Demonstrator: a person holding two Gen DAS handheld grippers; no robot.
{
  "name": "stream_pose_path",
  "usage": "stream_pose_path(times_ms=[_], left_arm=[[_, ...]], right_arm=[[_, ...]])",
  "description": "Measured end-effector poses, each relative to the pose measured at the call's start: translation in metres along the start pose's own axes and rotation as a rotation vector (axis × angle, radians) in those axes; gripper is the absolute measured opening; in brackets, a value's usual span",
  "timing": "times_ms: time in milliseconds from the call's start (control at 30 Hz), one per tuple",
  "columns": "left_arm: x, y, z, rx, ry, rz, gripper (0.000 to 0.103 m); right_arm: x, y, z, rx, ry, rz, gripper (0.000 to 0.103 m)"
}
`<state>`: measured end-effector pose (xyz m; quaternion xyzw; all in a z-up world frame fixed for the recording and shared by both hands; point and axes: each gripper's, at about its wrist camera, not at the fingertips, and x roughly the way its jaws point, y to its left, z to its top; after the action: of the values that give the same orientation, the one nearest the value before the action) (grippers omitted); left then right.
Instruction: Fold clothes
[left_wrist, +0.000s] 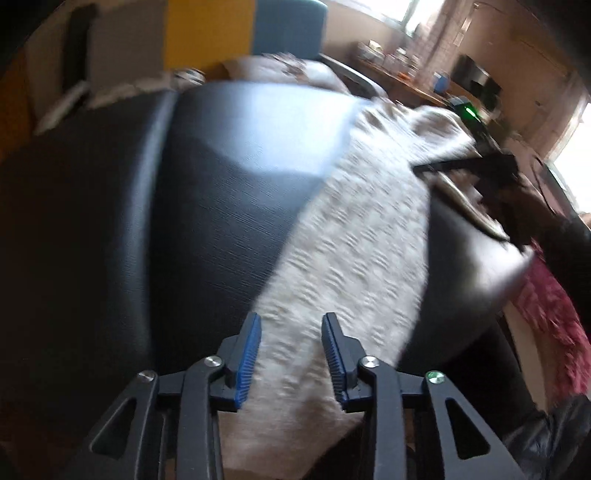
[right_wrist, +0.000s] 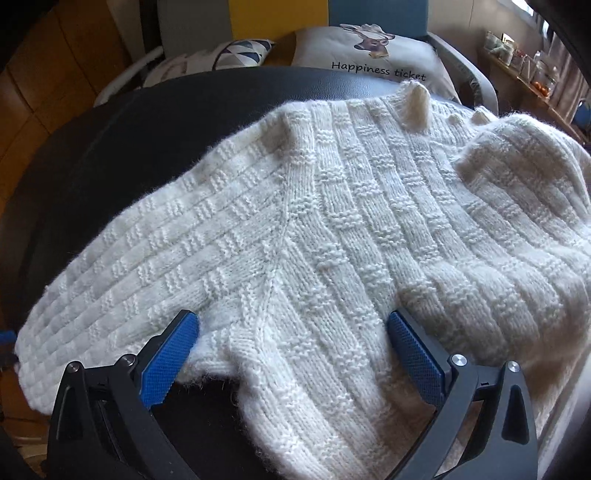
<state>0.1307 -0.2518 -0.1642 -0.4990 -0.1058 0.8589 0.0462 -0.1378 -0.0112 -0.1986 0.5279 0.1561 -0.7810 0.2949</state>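
White knitted sweater (right_wrist: 332, 206) lies spread on a black textured tabletop (right_wrist: 110, 147), its basket-weave panels running away from the camera. In the right wrist view, going from left to right: one sleeve (right_wrist: 122, 266) stretches flat toward the left edge, the body fills the middle, and a bunched fold (right_wrist: 517, 166) rises at the far right. The right gripper (right_wrist: 291, 325) stands with its blue-padded jaws spread wide, one pad at the armpit of the sleeve and the other against the body; the knit lies between them and the pads do not press on it. Behind the table sit a triangle-patterned cushion (right_wrist: 236, 53) and a grey cushion (right_wrist: 373, 48) printed "Happiness ticket".

The left wrist view is blurred. Bare black tabletop (left_wrist: 207, 206) fills its left and middle; a strip of the sweater (left_wrist: 354, 236) runs from between the left gripper (left_wrist: 291, 325) fingers up to the right. Those jaws are parted, the knit lying beneath them, not pinched. At the far right the right gripper (left_wrist: 491, 166) shows as a dark shape by the sweater's far end, next to a red patterned sleeve (left_wrist: 554, 310).
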Motion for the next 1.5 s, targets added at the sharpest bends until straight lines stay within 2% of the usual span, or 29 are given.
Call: stream_pose_path(times_ms=[67, 167, 200, 267, 300, 500, 567, 600, 700, 867, 933, 1000, 1067, 1133, 1200, 1267, 1333, 1400, 1433, 1500], left_arm=[[0.001, -0.003, -0.001, -0.004, 0.003, -0.032, 0.047], [0.003, -0.007, -0.002, 0.0, -0.01, 0.003, 0.048], [0.005, -0.011, -0.001, 0.009, -0.014, 0.035, 0.045], [0.005, -0.019, -0.003, 0.03, -0.033, 0.12, 0.028], [0.003, -0.02, -0.003, 0.005, -0.046, 0.134, 0.01], [-0.016, -0.013, -0.007, -0.168, -0.156, 0.213, 0.008], [-0.04, -0.008, -0.004, -0.208, -0.233, 0.223, 0.008], [-0.047, -0.004, -0.002, -0.228, -0.246, 0.23, 0.008], [-0.045, 0.016, -0.004, -0.297, -0.213, 0.264, 0.008], [-0.015, 0.048, -0.011, -0.409, -0.113, 0.312, 0.008], [-0.017, 0.047, -0.007, -0.393, -0.124, 0.337, 0.008], [-0.021, 0.047, -0.005, -0.385, -0.144, 0.336, 0.009], [-0.027, 0.048, -0.005, -0.374, -0.172, 0.332, 0.009], [-0.037, 0.046, -0.004, -0.369, -0.211, 0.307, 0.011], [-0.044, 0.041, -0.001, -0.347, -0.244, 0.292, 0.012], [-0.044, 0.028, 0.006, -0.291, -0.265, 0.297, 0.012], [-0.037, 0.014, 0.015, -0.222, -0.263, 0.288, 0.012], [-0.022, -0.001, 0.027, -0.155, -0.241, 0.283, 0.012], [-0.013, -0.008, 0.033, -0.137, -0.222, 0.279, 0.012], [0.008, -0.019, 0.043, -0.11, -0.162, 0.293, 0.012]], right_arm=[[0.0, 0.002, -0.002, 0.009, -0.001, -0.002, 0.103], [0.0, 0.007, -0.005, 0.011, -0.002, -0.007, 0.103], [0.0, 0.009, -0.006, 0.012, -0.005, -0.01, 0.103], [0.0, 0.013, -0.009, 0.018, -0.015, -0.016, 0.103], [0.0, 0.015, -0.01, 0.021, -0.02, -0.019, 0.103], [-0.003, 0.024, -0.012, 0.053, -0.018, -0.024, 0.103], [-0.009, 0.024, -0.009, 0.088, -0.03, 0.001, 0.103], [-0.01, 0.026, -0.01, 0.109, -0.039, 0.024, 0.103], [-0.004, 0.033, -0.013, 0.15, -0.042, 0.051, 0.103], [0.009, 0.068, -0.014, 0.11, -0.05, -0.036, 0.103], [0.014, 0.072, -0.011, 0.089, -0.042, -0.064, 0.103], [0.018, 0.075, -0.007, 0.1, -0.025, -0.042, 0.103], [0.0, 0.061, -0.006, 0.128, -0.029, 0.05, 0.103], [-0.029, 0.048, -0.019, 0.159, -0.096, 0.142, 0.103], [-0.061, 0.029, -0.039, 0.189, -0.156, 0.198, 0.103], [-0.088, -0.006, -0.065, 0.231, -0.198, 0.209, 0.103], [-0.093, -0.055, -0.064, 0.272, -0.179, 0.234, 0.103], [-0.094, -0.091, -0.093, 0.349, -0.132, 0.346, 0.103], [-0.095, -0.1, -0.104, 0.371, -0.115, 0.337, 0.103], [-0.074, -0.126, -0.118, 0.431, -0.058, 0.245, 0.103]])
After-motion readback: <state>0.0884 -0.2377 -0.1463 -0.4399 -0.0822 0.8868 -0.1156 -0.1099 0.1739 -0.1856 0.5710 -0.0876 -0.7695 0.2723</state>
